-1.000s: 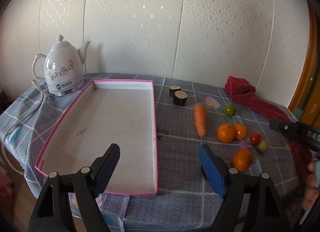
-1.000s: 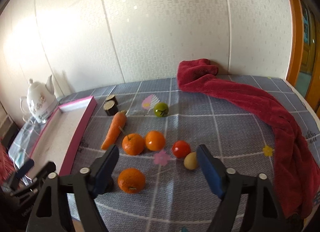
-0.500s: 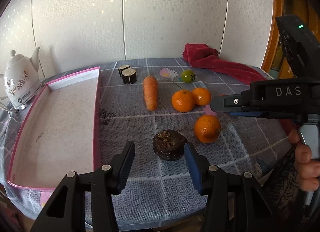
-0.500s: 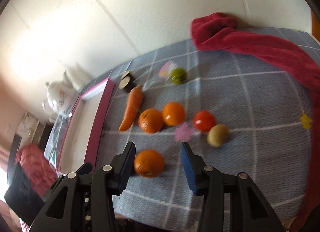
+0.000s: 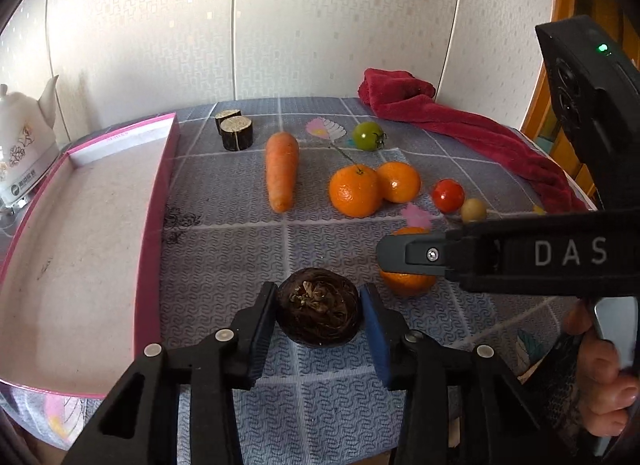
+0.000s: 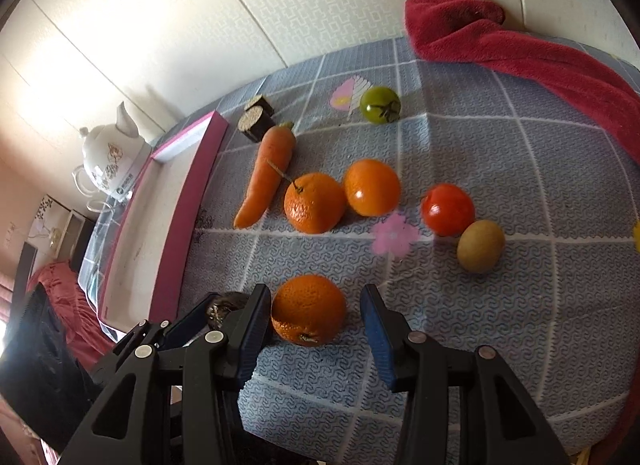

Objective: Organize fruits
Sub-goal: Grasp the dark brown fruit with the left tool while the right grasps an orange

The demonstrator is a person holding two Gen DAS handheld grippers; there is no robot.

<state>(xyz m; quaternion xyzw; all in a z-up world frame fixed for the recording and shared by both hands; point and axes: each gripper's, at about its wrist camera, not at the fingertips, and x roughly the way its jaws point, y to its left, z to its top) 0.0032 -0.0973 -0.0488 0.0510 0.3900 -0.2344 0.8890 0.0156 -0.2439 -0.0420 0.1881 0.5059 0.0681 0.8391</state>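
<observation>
Left tongs [image 5: 319, 309] closing around dark round fruit [image 5: 319, 312]; right tongs [image 6: 316, 315] straddling near orange [image 6: 308, 315], unclenched. Squeeze centered, lift straight, avoid collision.

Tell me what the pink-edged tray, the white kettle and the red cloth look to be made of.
Pink-edged tray: likely cardboard, since it has a matte, speckled beige floor and thin walls. White kettle: probably glazed ceramic, being glossy with a printed flower pattern. Red cloth: looks like terry towelling, with its fuzzy nap and soft folds.
</observation>
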